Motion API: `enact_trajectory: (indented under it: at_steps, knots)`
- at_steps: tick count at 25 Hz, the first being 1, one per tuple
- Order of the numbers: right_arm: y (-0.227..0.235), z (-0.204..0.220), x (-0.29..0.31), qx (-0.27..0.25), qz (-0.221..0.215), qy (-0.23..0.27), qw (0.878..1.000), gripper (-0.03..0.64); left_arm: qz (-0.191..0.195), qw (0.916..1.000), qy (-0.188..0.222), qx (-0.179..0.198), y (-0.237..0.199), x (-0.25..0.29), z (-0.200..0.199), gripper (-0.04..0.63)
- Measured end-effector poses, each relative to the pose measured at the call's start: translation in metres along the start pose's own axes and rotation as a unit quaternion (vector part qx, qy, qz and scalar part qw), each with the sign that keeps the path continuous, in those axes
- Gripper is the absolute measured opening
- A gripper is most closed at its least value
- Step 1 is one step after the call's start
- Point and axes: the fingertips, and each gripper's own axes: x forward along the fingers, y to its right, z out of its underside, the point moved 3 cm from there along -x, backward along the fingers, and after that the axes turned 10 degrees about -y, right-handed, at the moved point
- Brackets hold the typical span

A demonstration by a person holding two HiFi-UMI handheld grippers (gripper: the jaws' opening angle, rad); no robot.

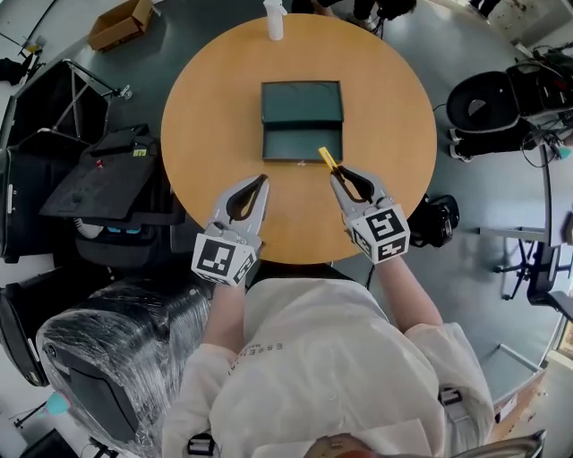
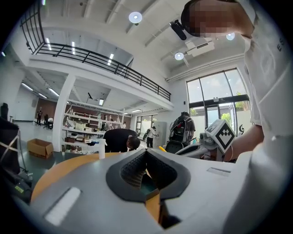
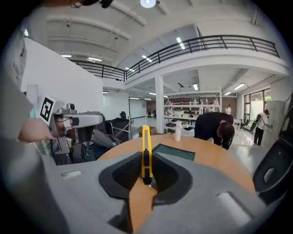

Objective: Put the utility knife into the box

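Two grippers hover over the round table [image 1: 215, 107]. The right gripper [image 1: 336, 175] is pinching the yellow utility knife [image 1: 328, 159], tip just beside the open green box [image 1: 302, 121], near its front right corner. The left gripper [image 1: 262, 179] has its jaws together, nothing in them.

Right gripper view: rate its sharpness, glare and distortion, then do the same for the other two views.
Right gripper view: utility knife crisp, ceiling lamp flares, railing bows. Left gripper view: windows very bright, left claw soft up close. Head view: strong fisheye, even light on the table.
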Motion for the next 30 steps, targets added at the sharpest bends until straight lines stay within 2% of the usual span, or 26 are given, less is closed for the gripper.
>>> enact_trajectory:
  at_steps: [7, 13, 21, 27, 30]
  knots:
    - [0.010, -0.007, 0.061, -0.008, -0.002, -0.051, 0.999, 0.058, 0.031, 0.9993, -0.014, -0.018, -0.037, 0.034, 0.006, 0.015]
    - [0.015, 0.009, 0.134, -0.056, -0.016, -0.131, 0.990, 0.058, 0.039, 0.9986, -0.018, -0.031, -0.071, 0.056, 0.004, 0.015]
    - [0.026, 0.056, 0.216, -0.036, -0.072, -0.249, 0.965, 0.058, 0.041, 0.9966, -0.047, -0.053, -0.104, 0.067, 0.030, 0.015]
    - [0.041, 0.089, 0.246, -0.019, -0.081, -0.333, 0.939, 0.058, 0.038, 0.9960, -0.058, -0.057, -0.117, 0.069, 0.044, 0.015]
    - [0.043, 0.103, 0.253, -0.031, -0.078, -0.364, 0.928, 0.060, 0.035, 0.9956, -0.062, -0.061, -0.120, 0.069, 0.051, 0.015]
